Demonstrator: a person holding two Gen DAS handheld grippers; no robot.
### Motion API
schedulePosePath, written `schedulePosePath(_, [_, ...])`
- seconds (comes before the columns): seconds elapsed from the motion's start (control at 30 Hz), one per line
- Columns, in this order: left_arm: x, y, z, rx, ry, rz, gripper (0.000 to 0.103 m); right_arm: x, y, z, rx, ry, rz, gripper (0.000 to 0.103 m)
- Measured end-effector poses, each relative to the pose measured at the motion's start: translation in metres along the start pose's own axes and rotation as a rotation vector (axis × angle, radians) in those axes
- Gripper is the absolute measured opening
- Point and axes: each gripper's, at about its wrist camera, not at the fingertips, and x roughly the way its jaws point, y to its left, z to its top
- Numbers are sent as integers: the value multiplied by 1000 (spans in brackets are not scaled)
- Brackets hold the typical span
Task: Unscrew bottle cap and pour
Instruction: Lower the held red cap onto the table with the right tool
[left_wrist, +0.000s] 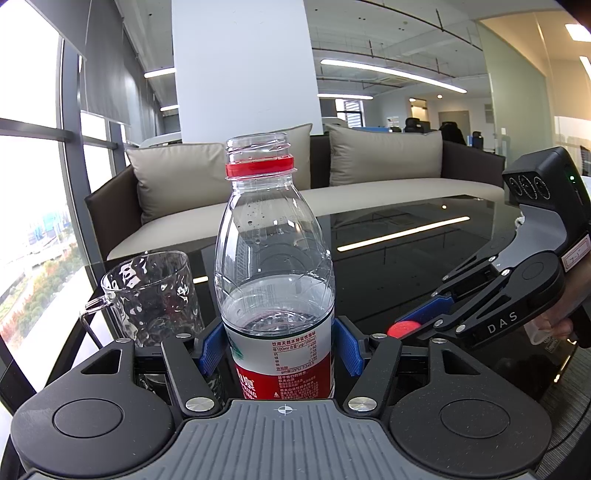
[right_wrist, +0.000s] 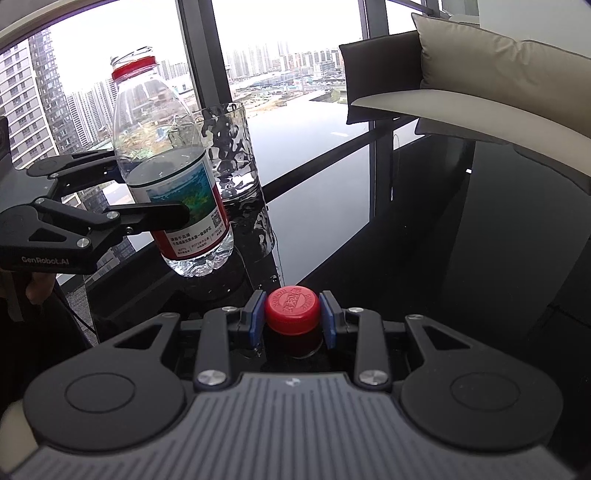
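A clear plastic water bottle (left_wrist: 275, 266) with a red neck ring and a red and white label stands uncapped, part full. My left gripper (left_wrist: 277, 350) is shut on its label, blue pads pressed to both sides. In the right wrist view the bottle (right_wrist: 166, 162) hangs tilted above the black table with the left gripper (right_wrist: 155, 199) around it. My right gripper (right_wrist: 291, 317) is shut on the red cap (right_wrist: 292, 310), low over the table. In the left wrist view the right gripper (left_wrist: 410, 326) and cap (left_wrist: 402, 328) are at the right. A dimpled glass mug (left_wrist: 151, 295) stands left of the bottle, behind the bottle (right_wrist: 232, 147) in the right wrist view.
The glossy black table (left_wrist: 424, 236) stretches to the right (right_wrist: 443, 258). A sofa with beige cushions (left_wrist: 384, 158) runs along its far side. Tall windows (right_wrist: 288, 44) border the table's edge beside the mug. A hand (left_wrist: 561, 325) holds the right gripper.
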Motion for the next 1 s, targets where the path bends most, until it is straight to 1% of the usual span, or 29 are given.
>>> schedulePosePath(0.67, [1, 1, -2, -1, 0, 0, 58, -3, -1, 0, -13, 0, -10, 33])
schedulePosePath(0.77, [1, 1, -2, -1, 0, 0, 58, -3, 0, -1, -13, 1, -8, 36])
schedulePosePath(0.83, [1, 1, -2, -1, 0, -1, 58, -2, 1, -1, -13, 1, -2, 40])
schedulePosePath(1.0, [2, -1, 0, -1, 1, -1, 58, -2, 0, -1, -14, 1, -3, 41])
